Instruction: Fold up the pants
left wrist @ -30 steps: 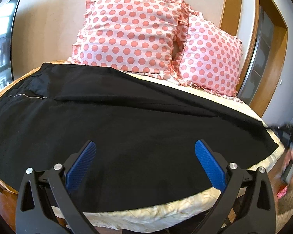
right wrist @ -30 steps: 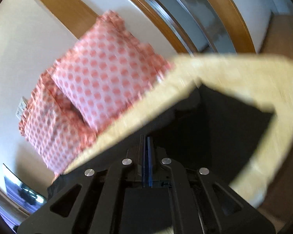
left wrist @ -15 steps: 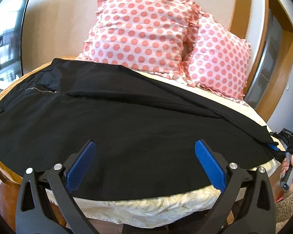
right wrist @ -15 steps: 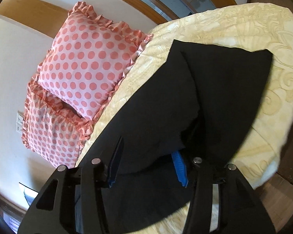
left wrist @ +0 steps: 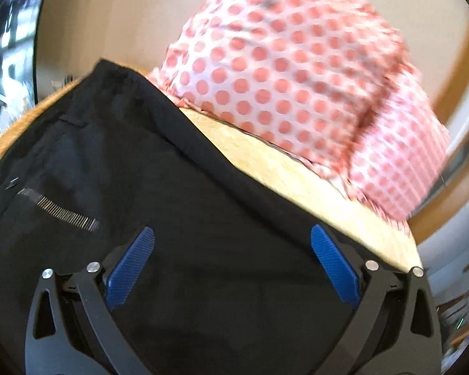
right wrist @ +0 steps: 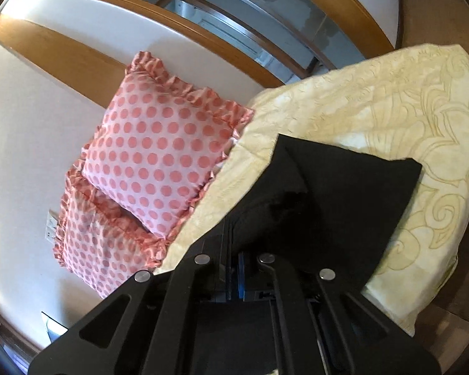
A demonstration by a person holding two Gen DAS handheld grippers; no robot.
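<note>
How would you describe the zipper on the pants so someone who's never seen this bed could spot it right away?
Start at the bed with the cream bedspread and two pink polka-dot pillows; black pants lie spread across it. In the left wrist view, look at the pants' left part, ahead of the left gripper with its open jaws. The zipper is a short slanted silvery line, the only bright mark on the black cloth.

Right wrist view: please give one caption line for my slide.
Right gripper shut on the black pants at the bed edge.

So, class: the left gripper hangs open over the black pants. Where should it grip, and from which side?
Grip the waistband corner of the black pants, coming in from the bed's edge: there the cloth ends in a free edge, so the open left gripper can likely pinch it.
</note>
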